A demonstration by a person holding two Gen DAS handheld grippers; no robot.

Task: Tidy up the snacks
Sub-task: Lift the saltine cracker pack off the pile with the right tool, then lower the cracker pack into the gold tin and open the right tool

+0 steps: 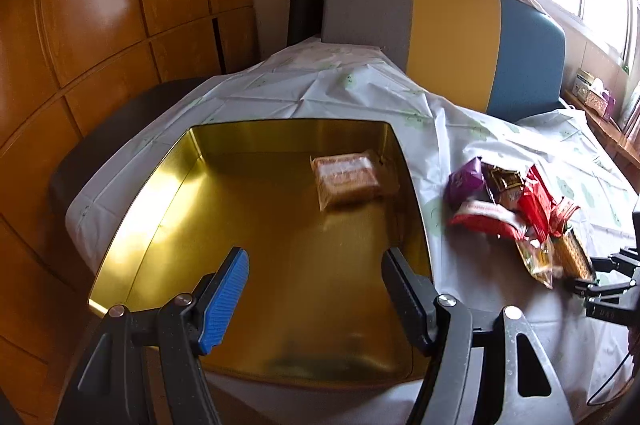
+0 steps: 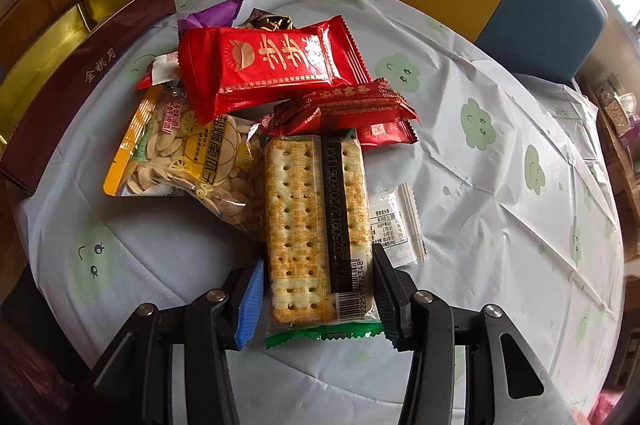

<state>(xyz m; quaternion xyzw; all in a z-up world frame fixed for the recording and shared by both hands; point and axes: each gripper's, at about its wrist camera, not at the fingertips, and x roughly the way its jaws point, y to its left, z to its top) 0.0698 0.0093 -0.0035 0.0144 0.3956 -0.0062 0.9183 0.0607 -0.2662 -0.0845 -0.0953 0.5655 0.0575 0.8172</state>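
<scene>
Your left gripper is matte black plastic — two angled linkage arms pinned with round silver screws, one finger faced with a ribbed blue pad, the other with a ribbed dark one. Your right gripper is built the same: black links, silver pivot heads, a blue ribbed pad opposite a dark one. A thin black cable trails at the left view's edge, possibly from the right-hand tool

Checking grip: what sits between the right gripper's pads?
Right wrist view: the cracker packet lies between the right gripper pads, which touch its sides.
</scene>
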